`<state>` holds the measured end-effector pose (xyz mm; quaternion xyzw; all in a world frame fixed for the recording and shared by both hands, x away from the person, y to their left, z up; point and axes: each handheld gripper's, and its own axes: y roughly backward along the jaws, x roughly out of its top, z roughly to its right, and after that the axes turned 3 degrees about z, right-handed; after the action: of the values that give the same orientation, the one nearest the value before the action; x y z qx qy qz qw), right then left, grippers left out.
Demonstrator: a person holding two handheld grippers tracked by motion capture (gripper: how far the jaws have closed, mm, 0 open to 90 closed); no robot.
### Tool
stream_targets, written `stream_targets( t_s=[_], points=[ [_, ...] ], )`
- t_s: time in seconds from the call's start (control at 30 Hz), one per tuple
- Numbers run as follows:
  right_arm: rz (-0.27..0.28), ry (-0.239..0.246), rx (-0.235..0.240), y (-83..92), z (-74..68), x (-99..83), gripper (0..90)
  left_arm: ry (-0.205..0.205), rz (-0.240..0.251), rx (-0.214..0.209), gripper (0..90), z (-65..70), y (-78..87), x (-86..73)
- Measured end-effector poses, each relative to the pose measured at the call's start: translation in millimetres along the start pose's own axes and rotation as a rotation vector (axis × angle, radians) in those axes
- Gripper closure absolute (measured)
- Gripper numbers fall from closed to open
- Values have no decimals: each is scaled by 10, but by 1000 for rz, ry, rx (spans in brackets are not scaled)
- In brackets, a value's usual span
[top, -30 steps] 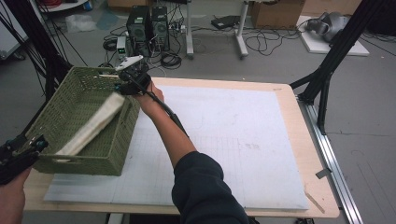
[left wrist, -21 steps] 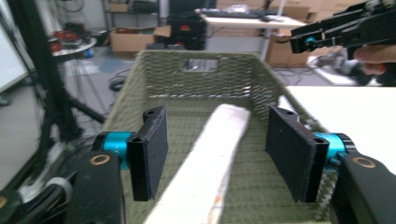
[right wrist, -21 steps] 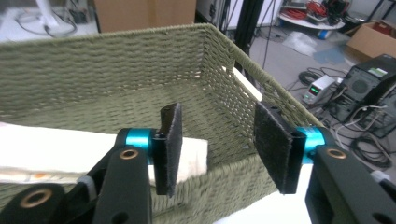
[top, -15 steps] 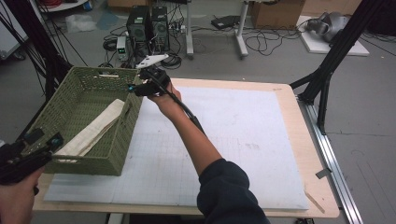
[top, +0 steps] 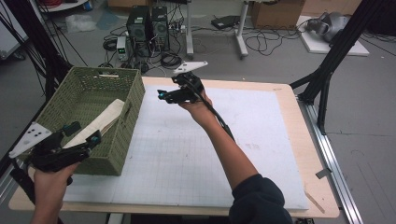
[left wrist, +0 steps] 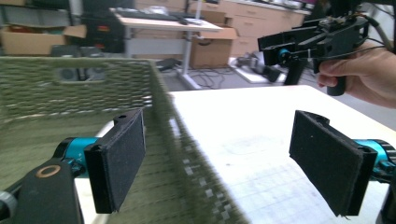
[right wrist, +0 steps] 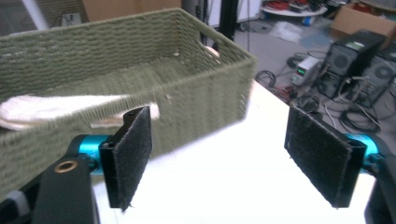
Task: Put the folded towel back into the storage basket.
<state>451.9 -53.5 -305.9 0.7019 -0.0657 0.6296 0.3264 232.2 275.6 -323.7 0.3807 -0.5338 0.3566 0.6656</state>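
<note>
Basket (top: 122, 122), green woven, sits on the left part of the table, partly on the white gridded mat (top: 196, 154). Folded cream cloth (top: 100, 122) lies inside it, slanting from the near-left toward the far-right wall; in the right gripper view the cloth (right wrist: 56, 109) rests low in the basket (right wrist: 187, 102), one end showing over the near rim.

Left gripper (top: 81, 135): held in the left hand (top: 49, 182) at the near-left corner of the basket, just outside it. Jaws have just been opening and now stand wide, nothing between them. In the left gripper view the two black pads (left wrist: 119, 163) straddle the basket's right wall (left wrist: 173, 135); whether they touch it cannot be told.

Right gripper (top: 161, 95): held in the right hand (top: 198, 105) above the far part of the mat, just right of the basket's far-right corner, well apart from the cloth. Jaws have just been opening too; wide apart, empty. Its own view looks across bright mat (right wrist: 224, 172) at the basket's side wall. From the left gripper view it shows at upper right (left wrist: 271, 46), raised above the table.

Table (top: 308, 140): light wooden top, bare edge visible right of the mat. Beyond the far edge, on the floor, computer towers (top: 148, 25) and loose cables (top: 266, 44).
</note>
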Motion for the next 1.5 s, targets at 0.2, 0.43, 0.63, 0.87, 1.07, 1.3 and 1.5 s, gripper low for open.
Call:
stream_targets(
  t_s=[0.2,0.43,0.63,0.87,1.07,1.3,1.5],
  points=[
    [-5,-19,-51,372,130,-240,197,-18,-4,-102,189,215,-221,7],
    [-3,-43,-107,838,249,-525,194,-43,-23,-193,190,477,-504,-28],
    [-3,-69,-161,1231,317,-765,193,-36,-34,-307,191,701,-758,-80],
    [-15,-77,-235,1680,354,-1101,193,-42,-55,-411,191,947,-1041,-197],
    [-8,-97,-297,2039,322,-1394,193,-46,-73,-449,194,1117,-1264,-367],
    [5,-146,-362,2395,280,-1772,193,-102,-91,-476,210,1251,-1463,-561],
    [5,-195,-412,2583,300,-2069,193,-127,-113,-478,176,1299,-1554,-699]
  ],
)
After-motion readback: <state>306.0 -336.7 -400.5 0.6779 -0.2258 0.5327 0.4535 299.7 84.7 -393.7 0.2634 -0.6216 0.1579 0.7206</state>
